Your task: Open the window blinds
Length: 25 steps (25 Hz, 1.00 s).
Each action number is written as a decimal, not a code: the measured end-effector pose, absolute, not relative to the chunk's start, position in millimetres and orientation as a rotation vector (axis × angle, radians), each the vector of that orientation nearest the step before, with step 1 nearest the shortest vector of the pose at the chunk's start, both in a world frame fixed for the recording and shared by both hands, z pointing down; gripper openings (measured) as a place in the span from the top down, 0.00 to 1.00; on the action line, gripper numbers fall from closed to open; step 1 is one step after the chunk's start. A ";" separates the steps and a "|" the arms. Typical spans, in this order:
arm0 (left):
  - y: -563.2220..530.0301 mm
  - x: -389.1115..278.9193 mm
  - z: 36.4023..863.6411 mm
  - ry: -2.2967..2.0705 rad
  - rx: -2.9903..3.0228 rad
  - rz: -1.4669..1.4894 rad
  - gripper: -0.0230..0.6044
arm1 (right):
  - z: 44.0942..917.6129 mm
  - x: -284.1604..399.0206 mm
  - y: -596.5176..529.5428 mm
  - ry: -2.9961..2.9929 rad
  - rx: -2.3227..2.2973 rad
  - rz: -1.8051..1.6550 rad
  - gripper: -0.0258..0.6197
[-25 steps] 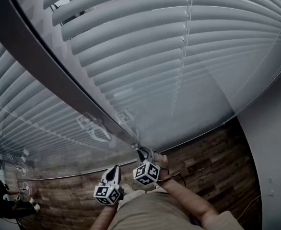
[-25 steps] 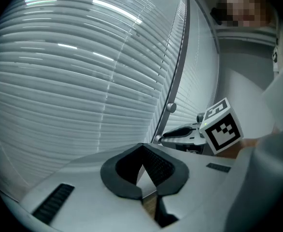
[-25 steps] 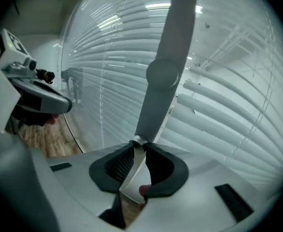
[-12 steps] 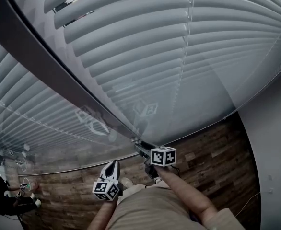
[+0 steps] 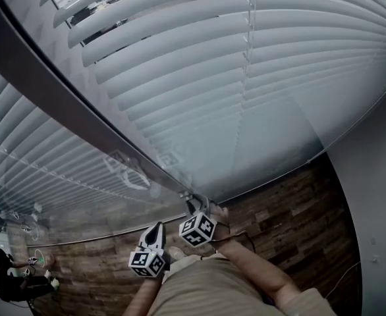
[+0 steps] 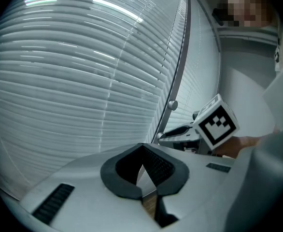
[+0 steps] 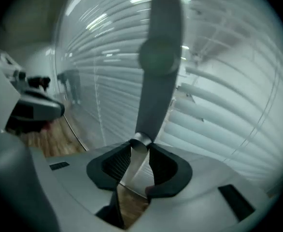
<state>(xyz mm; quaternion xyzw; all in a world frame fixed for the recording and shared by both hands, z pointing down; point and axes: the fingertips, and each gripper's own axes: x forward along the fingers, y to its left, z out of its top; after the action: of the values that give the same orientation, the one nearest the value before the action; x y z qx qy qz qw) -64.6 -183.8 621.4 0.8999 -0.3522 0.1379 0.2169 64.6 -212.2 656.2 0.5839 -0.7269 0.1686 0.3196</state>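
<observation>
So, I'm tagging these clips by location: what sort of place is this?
Probably an office interior: white horizontal slat blinds behind reflective glass in a dark metal frame, brown wood-plank flooring, and a person farther off.

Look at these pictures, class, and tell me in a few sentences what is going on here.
A person stands at white horizontal-slat window blinds behind glass, a two-jaw gripper in each hand. The right gripper has a small silver knob on the dark frame post between its jaws, which have just been closing and appear to touch it on both sides. The left gripper hangs beside it, jaws together and empty.
</observation>
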 end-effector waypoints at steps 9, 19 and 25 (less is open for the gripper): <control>-182.1 -55.7 616.7 -0.950 2.509 0.381 0.94 | 655.0 62.6 -206.7 -2.070 1.572 0.510 0.76; -191.0 -60.3 620.5 -0.970 2.500 0.390 0.94 | 657.2 75.9 -210.9 -2.488 1.606 1.795 0.67; -192.8 -59.3 623.8 -0.971 2.499 0.394 0.94 | 652.6 77.3 -218.0 -2.402 1.675 1.668 0.76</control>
<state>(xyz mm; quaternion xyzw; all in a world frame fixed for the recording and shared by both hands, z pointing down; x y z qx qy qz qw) -59.3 -192.8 623.8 0.9008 -0.3499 0.1421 0.2144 77.3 -218.0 652.6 0.4937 -0.7082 0.4917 -0.1138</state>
